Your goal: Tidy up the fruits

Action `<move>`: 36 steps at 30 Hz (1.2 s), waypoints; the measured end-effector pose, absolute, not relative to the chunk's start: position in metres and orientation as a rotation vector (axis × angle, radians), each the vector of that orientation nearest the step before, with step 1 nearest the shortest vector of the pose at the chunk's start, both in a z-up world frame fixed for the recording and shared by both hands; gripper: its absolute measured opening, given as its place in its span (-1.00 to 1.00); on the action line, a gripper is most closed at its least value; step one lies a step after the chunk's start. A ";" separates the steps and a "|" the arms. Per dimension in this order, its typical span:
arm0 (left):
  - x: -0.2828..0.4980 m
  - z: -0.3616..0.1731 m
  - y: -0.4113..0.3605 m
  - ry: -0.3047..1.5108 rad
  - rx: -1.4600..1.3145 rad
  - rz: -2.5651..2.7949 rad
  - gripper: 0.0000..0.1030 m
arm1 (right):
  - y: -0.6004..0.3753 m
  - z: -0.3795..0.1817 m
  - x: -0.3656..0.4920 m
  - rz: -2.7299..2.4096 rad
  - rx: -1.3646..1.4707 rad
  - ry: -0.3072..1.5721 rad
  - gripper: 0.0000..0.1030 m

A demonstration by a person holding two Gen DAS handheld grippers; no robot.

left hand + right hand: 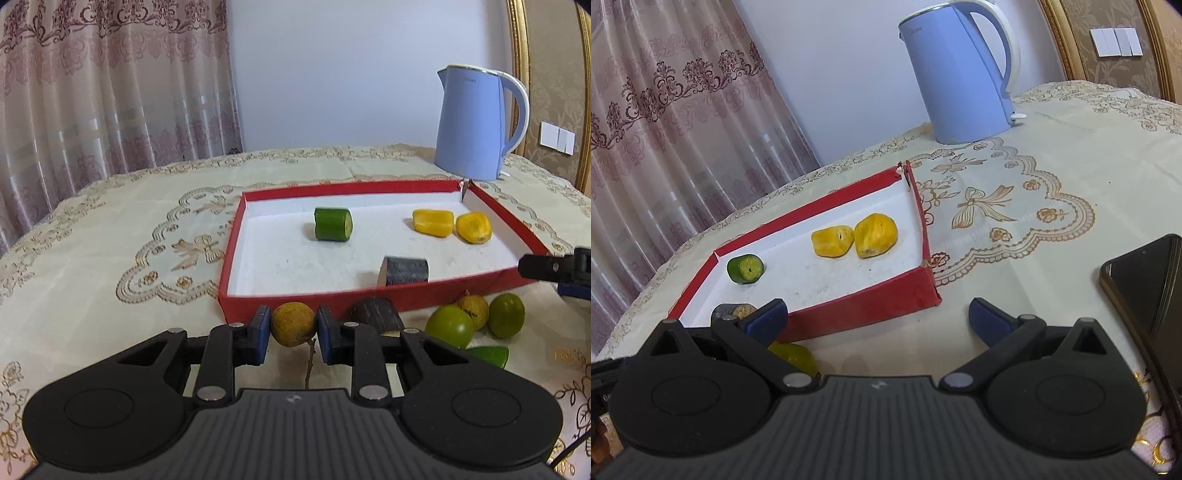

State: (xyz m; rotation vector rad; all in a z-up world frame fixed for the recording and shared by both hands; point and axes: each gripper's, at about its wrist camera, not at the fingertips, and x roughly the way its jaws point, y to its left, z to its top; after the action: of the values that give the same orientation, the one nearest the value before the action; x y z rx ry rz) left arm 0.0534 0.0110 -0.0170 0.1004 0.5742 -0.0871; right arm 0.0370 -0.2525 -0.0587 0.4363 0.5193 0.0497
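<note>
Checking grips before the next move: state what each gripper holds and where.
Left gripper clamps the round brownish-yellow fruit across its sides, pads at its widest part. Right gripper is open, holding nothing.

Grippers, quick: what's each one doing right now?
Left gripper: closed on the brownish-yellow round fruit, just outside the red tray.
Right gripper: open, holding nothing.

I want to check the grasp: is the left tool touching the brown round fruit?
Touching. The left wrist view shows the left tool with both blue pads pressed against the sides of the brown round fruit.
</note>
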 end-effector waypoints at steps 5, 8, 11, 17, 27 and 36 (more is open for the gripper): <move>0.057 -0.006 0.008 0.549 0.121 -0.080 -0.50 | -0.258 -0.059 0.031 0.066 0.482 0.498 1.00; 0.060 -0.002 0.005 0.539 0.138 -0.076 -0.50 | -0.257 -0.056 0.021 0.091 0.484 0.483 1.00; 0.064 0.001 0.000 0.533 0.148 -0.075 -0.50 | -0.248 -0.047 0.008 0.145 0.422 0.447 1.00; 0.071 0.005 -0.008 0.521 0.168 -0.079 -0.50 | -0.227 -0.026 -0.014 0.219 0.295 0.379 0.69; 0.078 0.006 -0.013 0.522 0.179 -0.082 -0.50 | -0.198 -0.023 -0.027 0.339 0.171 0.428 0.25; 0.086 0.012 -0.015 0.514 0.178 -0.087 -0.50 | -0.174 -0.026 -0.033 0.429 0.115 0.480 -0.27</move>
State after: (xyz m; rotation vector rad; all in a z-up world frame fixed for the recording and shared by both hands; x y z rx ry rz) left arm 0.0860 -0.0151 0.0119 0.1779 0.5143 -0.0868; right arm -0.0326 -0.1738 -0.0261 0.1148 0.4801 0.4294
